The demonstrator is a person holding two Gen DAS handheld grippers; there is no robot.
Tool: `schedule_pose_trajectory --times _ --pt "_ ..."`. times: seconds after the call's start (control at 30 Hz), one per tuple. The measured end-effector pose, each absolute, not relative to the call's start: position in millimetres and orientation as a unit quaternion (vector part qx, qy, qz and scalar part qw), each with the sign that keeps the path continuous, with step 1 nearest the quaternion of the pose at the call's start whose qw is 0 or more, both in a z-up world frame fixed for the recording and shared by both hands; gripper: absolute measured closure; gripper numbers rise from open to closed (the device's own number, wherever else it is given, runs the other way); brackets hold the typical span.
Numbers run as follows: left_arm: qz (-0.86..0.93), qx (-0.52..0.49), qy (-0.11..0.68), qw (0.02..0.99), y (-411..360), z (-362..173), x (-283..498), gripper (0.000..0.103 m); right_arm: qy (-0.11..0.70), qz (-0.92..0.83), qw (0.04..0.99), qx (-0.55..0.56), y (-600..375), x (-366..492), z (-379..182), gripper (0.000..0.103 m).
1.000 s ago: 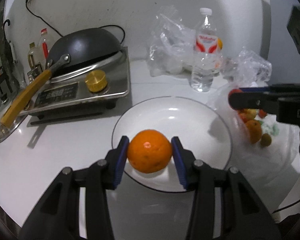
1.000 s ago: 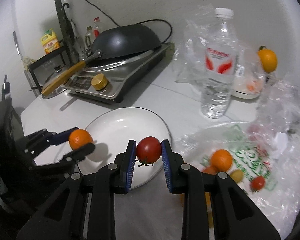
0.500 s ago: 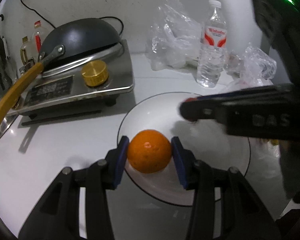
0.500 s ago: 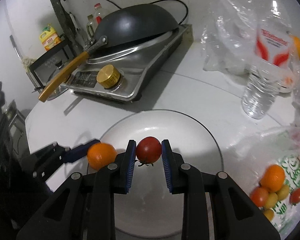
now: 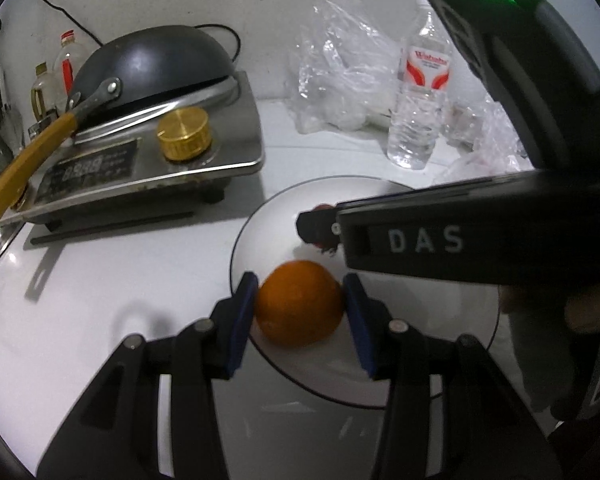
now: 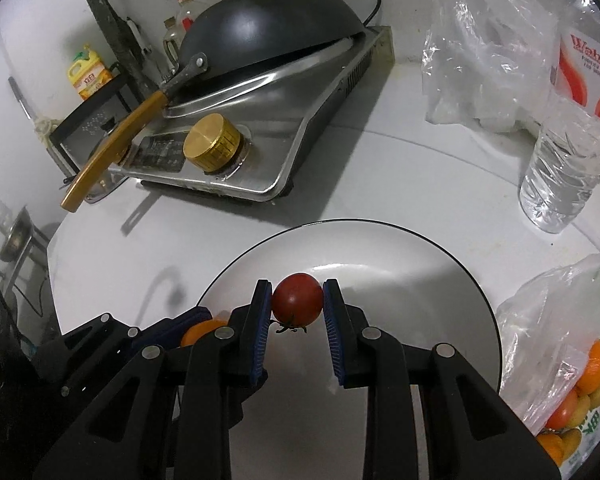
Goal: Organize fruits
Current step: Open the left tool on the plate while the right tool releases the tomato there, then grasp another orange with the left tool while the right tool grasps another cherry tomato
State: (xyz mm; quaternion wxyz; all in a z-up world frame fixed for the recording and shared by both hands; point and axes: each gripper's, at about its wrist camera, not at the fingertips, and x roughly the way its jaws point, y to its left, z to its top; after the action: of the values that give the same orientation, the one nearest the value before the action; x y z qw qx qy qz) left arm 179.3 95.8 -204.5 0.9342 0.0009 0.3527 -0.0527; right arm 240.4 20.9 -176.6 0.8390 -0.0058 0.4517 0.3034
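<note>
A white plate [image 5: 276, 216] [image 6: 400, 248] with a thin dark rim lies on the white counter. My left gripper [image 5: 300, 308] is shut on an orange [image 5: 299, 307] over the plate's near left edge. Above the plate my right gripper [image 6: 298, 306] is shut on a red tomato [image 6: 298, 305], whose stem end points down. In the left wrist view the right gripper [image 5: 320, 228] reaches in from the right over the plate, and only a sliver of the tomato [image 5: 323, 207] shows. The orange [image 6: 204, 330] peeks out behind the right gripper's left finger.
A steel cooker [image 5: 140, 164] [image 6: 260, 152] with a black wok and a brass knob stands left of the plate. A water bottle [image 5: 420, 100] [image 6: 564, 152] and crumpled clear bags [image 5: 340, 80] stand behind it. A plastic bag with several fruits [image 6: 580, 392] lies at right.
My right gripper has carried the tomato leftward from beside the fruit bag to over the plate and lower. My left gripper keeps the orange at the plate's near edge, moved slightly.
</note>
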Motion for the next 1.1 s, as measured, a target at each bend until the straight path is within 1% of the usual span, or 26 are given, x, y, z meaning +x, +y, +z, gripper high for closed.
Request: schedule_pose_trajectory --times 0.17,0.2,0.23,0.27,0.5,0.57,0.63,0.7,1.1 --pt "-0.052 0.001 0.352 0.934 96 -203 178 0.057 0.442 0.297 0.846 -0.010 19 237 -170 0.073" --pt "-0.052 0.000 0.352 0.935 95 -203 177 0.057 0.440 0.296 0.848 -0.010 17 236 -167 0.070" --pt "-0.053 0.000 0.351 0.935 95 -202 176 0.054 0.438 0.296 0.849 -0.009 16 235 -166 0.065" --pt "-0.052 0.000 0.348 0.936 93 -200 175 0.052 0.435 0.296 0.851 -0.007 13 234 -163 0.065" --pt "-0.042 0.006 0.337 0.940 84 -187 170 0.050 0.414 0.290 0.863 -0.003 -12 223 -145 0.065" --pt "-0.038 0.006 0.336 0.941 81 -184 168 0.047 0.408 0.288 0.867 -0.002 -21 219 -140 0.065" --pt "-0.036 0.002 0.332 0.943 78 -181 165 0.036 0.401 0.284 0.871 -0.001 -31 215 -134 0.065" --pt "-0.034 -0.003 0.328 0.944 74 -177 162 0.032 0.393 0.281 0.875 0.001 -42 209 -128 0.065" --pt "-0.032 -0.003 0.308 0.951 35 -153 150 0.032 0.362 0.257 0.896 0.016 -113 186 -108 0.065"
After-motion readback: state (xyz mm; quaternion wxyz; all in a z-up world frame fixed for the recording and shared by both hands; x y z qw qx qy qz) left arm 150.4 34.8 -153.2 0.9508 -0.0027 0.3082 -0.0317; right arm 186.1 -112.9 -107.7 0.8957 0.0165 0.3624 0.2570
